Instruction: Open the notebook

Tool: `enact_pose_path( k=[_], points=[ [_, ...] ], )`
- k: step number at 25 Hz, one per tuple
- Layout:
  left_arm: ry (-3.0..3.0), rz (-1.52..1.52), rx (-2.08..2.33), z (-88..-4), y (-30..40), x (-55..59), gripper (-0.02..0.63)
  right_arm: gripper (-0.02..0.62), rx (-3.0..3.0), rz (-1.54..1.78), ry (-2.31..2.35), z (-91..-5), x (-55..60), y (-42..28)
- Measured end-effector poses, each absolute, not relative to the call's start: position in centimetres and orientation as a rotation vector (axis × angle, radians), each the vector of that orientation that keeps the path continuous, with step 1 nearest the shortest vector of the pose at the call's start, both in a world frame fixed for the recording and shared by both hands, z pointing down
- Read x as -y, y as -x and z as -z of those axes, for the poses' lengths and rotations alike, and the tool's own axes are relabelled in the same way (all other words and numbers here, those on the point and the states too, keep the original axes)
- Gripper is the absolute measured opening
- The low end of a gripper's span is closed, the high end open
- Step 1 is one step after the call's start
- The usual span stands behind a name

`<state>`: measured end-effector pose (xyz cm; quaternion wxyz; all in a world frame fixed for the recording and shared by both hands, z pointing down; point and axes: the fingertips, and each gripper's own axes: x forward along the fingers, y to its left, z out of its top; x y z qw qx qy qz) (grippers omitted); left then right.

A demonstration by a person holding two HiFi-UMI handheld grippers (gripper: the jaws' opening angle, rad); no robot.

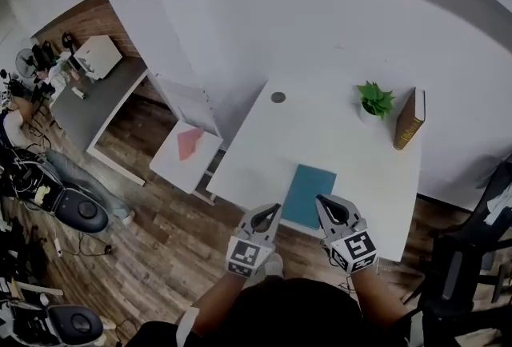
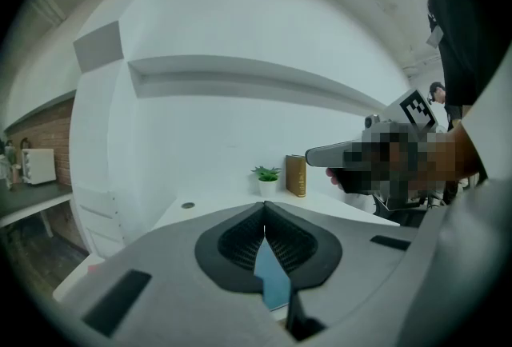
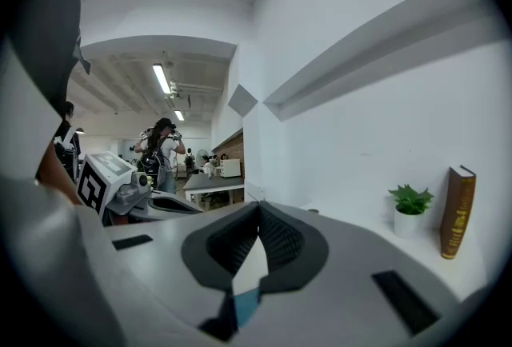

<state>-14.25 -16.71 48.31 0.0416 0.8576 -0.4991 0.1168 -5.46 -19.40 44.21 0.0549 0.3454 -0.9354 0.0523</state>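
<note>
A closed teal notebook lies flat on the white table, near its front edge. My left gripper hovers at the front edge just left of the notebook, jaws shut and holding nothing. My right gripper is over the notebook's near right corner, jaws also shut and empty. In the left gripper view the tips meet, and a strip of the notebook shows below them. The right gripper view has its tips together, with a corner of the notebook beneath.
A small potted plant and an upright brown book stand at the table's far right. A round grommet sits at the back. A low white side table with pink paper stands left, a dark chair right.
</note>
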Motion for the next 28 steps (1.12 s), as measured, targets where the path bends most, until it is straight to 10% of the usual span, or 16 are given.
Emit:
enact_pose_path(
  k=[13,28],
  points=[
    [-2.858,-0.333,1.228,-48.5,13.4,21.7,0.011,0.002,2.674,-0.280,-1.385,-45.6,23.4,3.4],
    [-2.962,-0.884,0.892,-57.5,6.7,19.8,0.310,0.002,2.612,-0.338,-1.415,-47.7,23.7,-1.4]
  ],
)
